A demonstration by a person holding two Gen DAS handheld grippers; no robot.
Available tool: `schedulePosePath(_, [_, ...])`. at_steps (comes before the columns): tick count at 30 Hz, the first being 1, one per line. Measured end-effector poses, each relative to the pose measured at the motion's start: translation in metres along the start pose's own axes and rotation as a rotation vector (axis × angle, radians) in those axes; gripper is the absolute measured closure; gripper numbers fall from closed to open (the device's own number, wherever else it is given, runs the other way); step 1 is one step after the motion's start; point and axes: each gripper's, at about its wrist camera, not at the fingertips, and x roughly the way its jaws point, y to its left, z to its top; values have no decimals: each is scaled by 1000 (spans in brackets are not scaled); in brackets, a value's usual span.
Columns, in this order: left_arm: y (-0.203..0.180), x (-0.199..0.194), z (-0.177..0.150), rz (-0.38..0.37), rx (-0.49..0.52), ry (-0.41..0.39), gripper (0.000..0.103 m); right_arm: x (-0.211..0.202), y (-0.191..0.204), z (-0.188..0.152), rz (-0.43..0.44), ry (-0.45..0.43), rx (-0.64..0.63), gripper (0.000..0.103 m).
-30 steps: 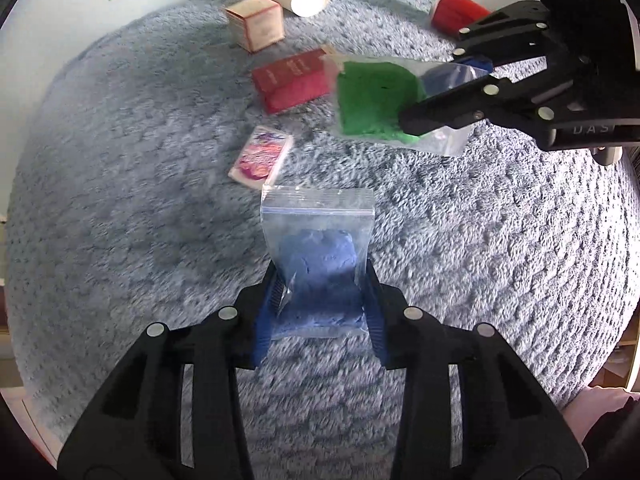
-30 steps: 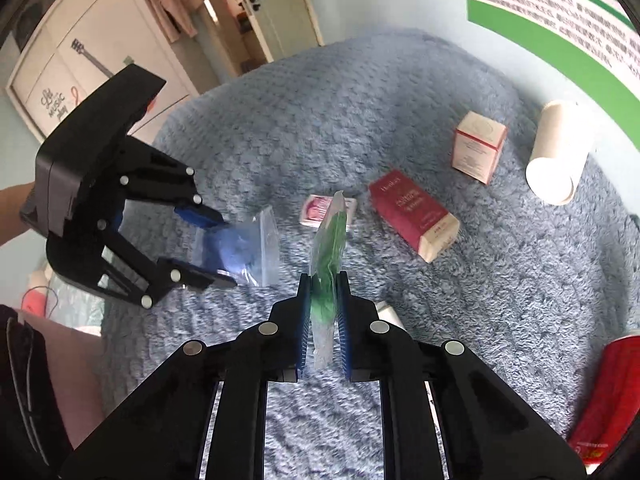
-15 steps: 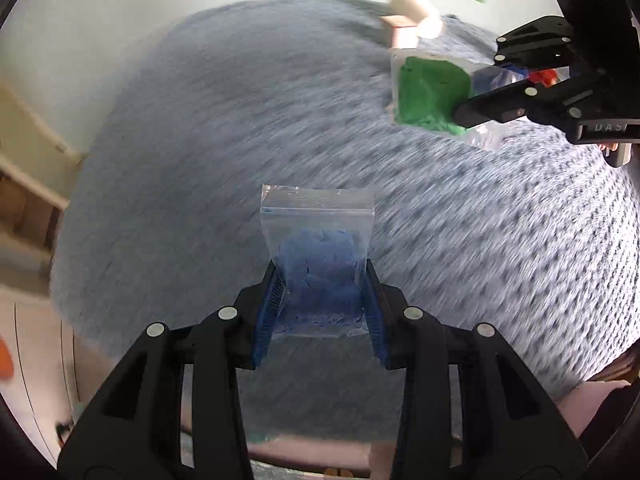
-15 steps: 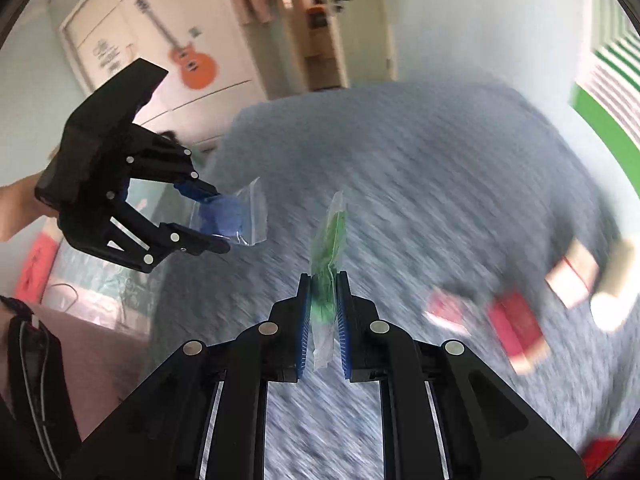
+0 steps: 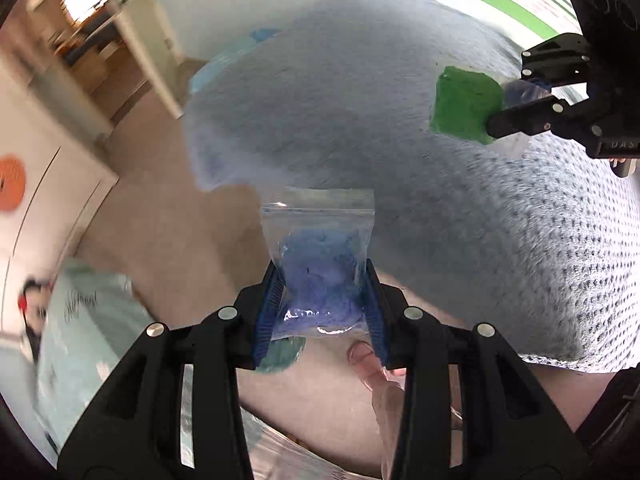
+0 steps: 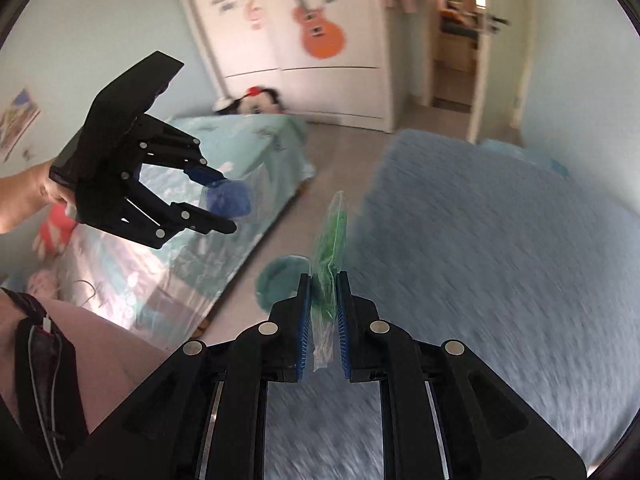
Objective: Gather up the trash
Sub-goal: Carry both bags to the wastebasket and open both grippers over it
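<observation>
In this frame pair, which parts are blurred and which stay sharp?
Left wrist view: the blue blanket and room behind smear with motion blur, while the left tongs and the blue bag stay sharp. Right wrist view: the blanket is streaked too, but the right tongs and green bag stay crisp; fisheye bends the edges.

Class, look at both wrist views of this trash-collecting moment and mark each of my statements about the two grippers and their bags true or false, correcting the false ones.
1. The left gripper holds a clear bag with blue contents. True.
2. The right gripper is empty. False: it is shut on a bag with green contents.
3. Both bags lie flat on the blue-grey blanket. False: both are held up off it.
4. A teal round bin shows on the floor beyond the right gripper. True.
</observation>
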Motion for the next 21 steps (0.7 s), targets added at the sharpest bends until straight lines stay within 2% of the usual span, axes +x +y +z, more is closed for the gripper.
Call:
schedulePosePath(11, [82, -35, -81, 132, -258, 6, 66, 89, 71, 91, 181, 57, -231, 89])
schedulePosePath(18, [105, -43, -118, 181, -393, 26, 66, 132, 105, 117, 282, 103, -334, 89])
schedulePosePath(21, [113, -33, -123, 192, -436, 34, 66, 150, 116, 123, 312, 128, -363, 89])
